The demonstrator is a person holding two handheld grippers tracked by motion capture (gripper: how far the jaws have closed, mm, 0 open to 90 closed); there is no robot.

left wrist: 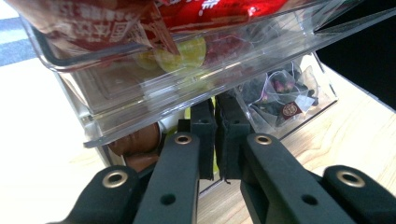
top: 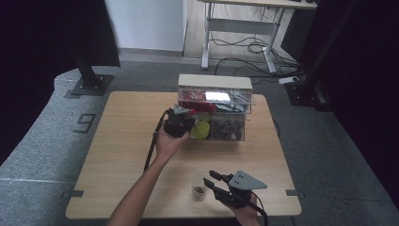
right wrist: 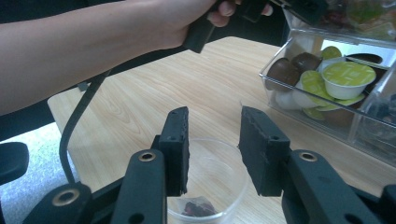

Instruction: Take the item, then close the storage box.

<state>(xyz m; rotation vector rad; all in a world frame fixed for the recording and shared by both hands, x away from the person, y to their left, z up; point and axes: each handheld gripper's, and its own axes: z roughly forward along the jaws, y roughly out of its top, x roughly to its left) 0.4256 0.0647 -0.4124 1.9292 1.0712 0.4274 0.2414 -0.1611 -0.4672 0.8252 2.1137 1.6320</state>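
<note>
Near the front edge of the light wooden table (top: 122, 155), toward its right corner, the right claw (right wrist: 212, 156) stands with its black jaws spread and nothing between the pads. Just under and ahead of them sits the small clear plastic cup (right wrist: 215, 179), upright, with a dark tea bag (right wrist: 196, 207) lying on its bottom. In the high view the cup (top: 199, 186) is just to the left of that claw (top: 210, 180), so the right hand is by far the nearer one to it, and the cup opens straight up beneath the jaw tips.

Farther off, toward the back edge, the left claw (top: 184, 117) reaches into the front of the clear acrylic drawer organiser (top: 235, 113). Its jaws are pressed together (left wrist: 215, 140) under the pulled-out upper drawer; whether they pinch anything thin I cannot tell. Beside them lie brown and yellow-green coffee capsules (right wrist: 322, 74), and to the right a compartment of mesh tea bags (left wrist: 280, 95).
</note>
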